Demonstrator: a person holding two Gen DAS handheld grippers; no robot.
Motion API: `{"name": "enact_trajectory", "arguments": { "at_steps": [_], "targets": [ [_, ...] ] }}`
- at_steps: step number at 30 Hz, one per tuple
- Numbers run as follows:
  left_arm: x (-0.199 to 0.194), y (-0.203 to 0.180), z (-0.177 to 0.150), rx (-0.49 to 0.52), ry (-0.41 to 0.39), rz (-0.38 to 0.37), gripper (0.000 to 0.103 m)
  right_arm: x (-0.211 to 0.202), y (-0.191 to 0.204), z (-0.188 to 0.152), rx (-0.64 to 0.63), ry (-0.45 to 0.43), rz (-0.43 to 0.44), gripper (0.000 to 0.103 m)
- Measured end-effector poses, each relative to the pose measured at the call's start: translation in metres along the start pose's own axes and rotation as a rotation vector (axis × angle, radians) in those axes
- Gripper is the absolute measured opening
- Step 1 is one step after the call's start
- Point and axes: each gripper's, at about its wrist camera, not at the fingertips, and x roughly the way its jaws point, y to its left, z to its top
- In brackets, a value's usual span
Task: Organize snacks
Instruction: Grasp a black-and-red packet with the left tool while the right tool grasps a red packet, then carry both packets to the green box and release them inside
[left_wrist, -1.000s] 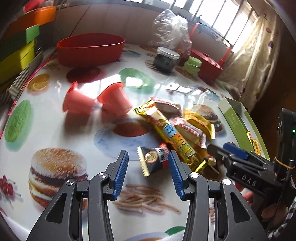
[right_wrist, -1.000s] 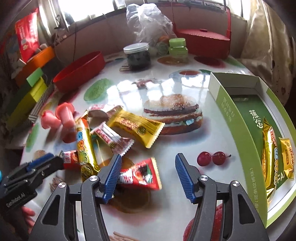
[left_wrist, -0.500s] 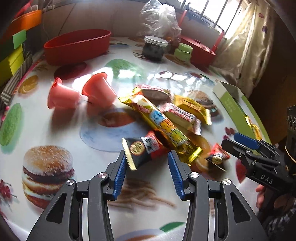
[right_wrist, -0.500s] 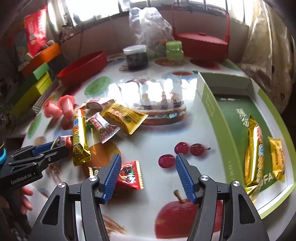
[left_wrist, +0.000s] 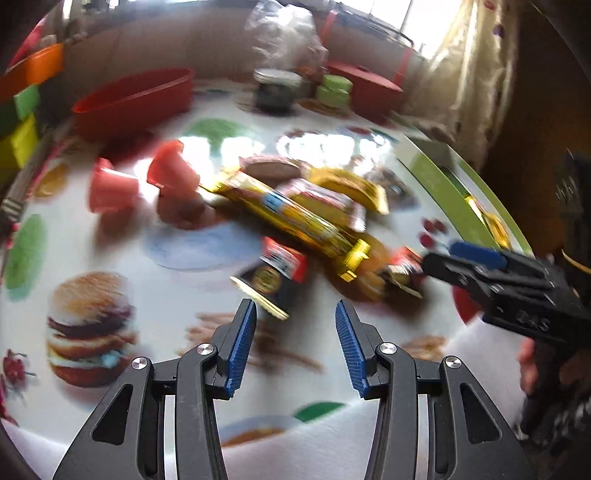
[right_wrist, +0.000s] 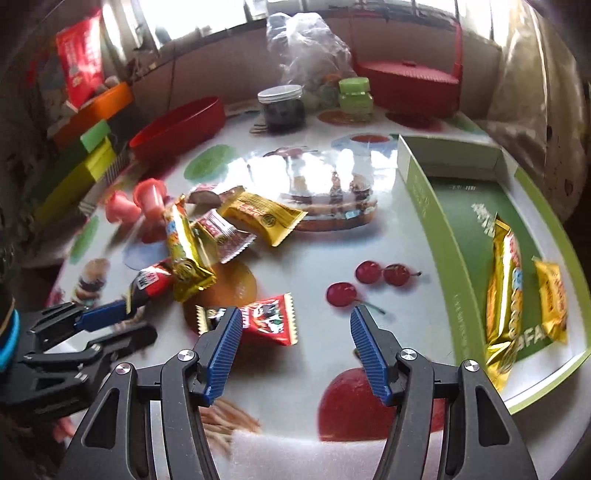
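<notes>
While poised low over the glossy food-printed tablecloth (right_wrist: 314, 258), grips nothing with either tool. Nearest: right gripper (right_wrist: 295, 314) spread wide and empty, with a red sawtooth-edged foil sachet (right_wrist: 269, 321) flat on the cloth, partly behind its left pad. Left gripper (left_wrist: 295, 306) about half open, nothing between the pads; black-and-red foil packet (left_wrist: 273, 277) just beyond its left fingertip, contact unclear through blur. Farther: heap of gold, yellow and red-white wrapped bars (right_wrist: 207, 236), two pink plastic cups (right_wrist: 147, 195) tipped beside it. Right: green cardboard tray (right_wrist: 424, 206) holding a long gold bar (right_wrist: 504, 295) and a small yellow packet (right_wrist: 550, 299). Rearmost: red oval plastic tub (right_wrist: 181, 125).
</notes>
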Motion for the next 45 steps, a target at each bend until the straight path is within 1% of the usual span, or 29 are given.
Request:
{"name": "enact_trajectory", "arguments": {
  "at_steps": [2, 3, 5, 7, 10, 13, 15, 22, 24, 25, 26, 27, 30, 32, 36, 38, 45],
  "targets": [
    [0.0, 0.005, 0.004, -0.004, -0.005, 0.016, 0.046, -0.001, 0.001, 0.0, 0.023, -0.007, 0.024, 0.061],
    [-0.001, 0.006, 0.007, 0.009, -0.015, 0.033, 0.046, -0.001, 0.003, 0.0, 0.016, -0.01, 0.035, 0.061],
    [-0.002, 0.004, 0.009, 0.038, -0.031, 0.039, 0.046, 0.0, 0.009, 0.0, -0.009, -0.01, 0.053, 0.061],
    [0.003, 0.001, 0.011, 0.072, -0.023, 0.042, 0.046, 0.002, 0.014, 0.0, -0.027, -0.009, 0.066, 0.061],
    [0.014, -0.003, 0.014, 0.11, 0.0, 0.082, 0.046, 0.008, 0.017, 0.002, -0.022, 0.0, 0.047, 0.061],
    [0.02, -0.005, 0.015, 0.114, 0.009, 0.067, 0.046, 0.016, 0.019, 0.002, -0.026, 0.018, 0.041, 0.061],
    [0.024, -0.007, 0.016, 0.125, 0.017, 0.073, 0.046, 0.021, 0.02, 0.0, -0.03, 0.032, 0.038, 0.062],
    [0.029, -0.013, 0.016, 0.167, 0.012, 0.076, 0.046, 0.021, 0.018, -0.001, -0.034, 0.019, 0.026, 0.062],
    [0.03, -0.016, 0.016, 0.173, 0.008, 0.085, 0.046, 0.02, 0.017, -0.002, -0.033, 0.017, 0.018, 0.058],
    [0.03, -0.016, 0.016, 0.171, 0.007, 0.081, 0.046, 0.019, 0.017, -0.002, -0.033, 0.016, 0.012, 0.053],
    [0.03, -0.017, 0.017, 0.169, 0.006, 0.065, 0.046, 0.019, 0.016, -0.003, -0.032, 0.015, 0.01, 0.045],
    [0.03, -0.017, 0.016, 0.164, 0.001, 0.054, 0.046, 0.018, 0.015, -0.003, -0.03, 0.013, 0.004, 0.041],
    [0.03, -0.019, 0.017, 0.155, -0.004, 0.053, 0.046, 0.017, 0.013, -0.004, -0.024, 0.012, 0.006, 0.032],
    [0.03, -0.019, 0.017, 0.149, -0.006, 0.04, 0.045, 0.016, 0.012, -0.005, -0.021, 0.013, 0.009, 0.03],
    [0.029, -0.02, 0.016, 0.148, -0.008, 0.041, 0.037, 0.015, 0.011, -0.006, -0.014, 0.011, 0.011, 0.029],
    [0.029, -0.019, 0.016, 0.141, -0.009, 0.039, 0.036, 0.014, 0.01, -0.006, -0.012, 0.01, 0.011, 0.027],
    [0.025, -0.019, 0.013, 0.124, -0.017, 0.043, 0.034, 0.009, 0.008, -0.008, -0.005, -0.002, 0.009, 0.026]
  ]
}}
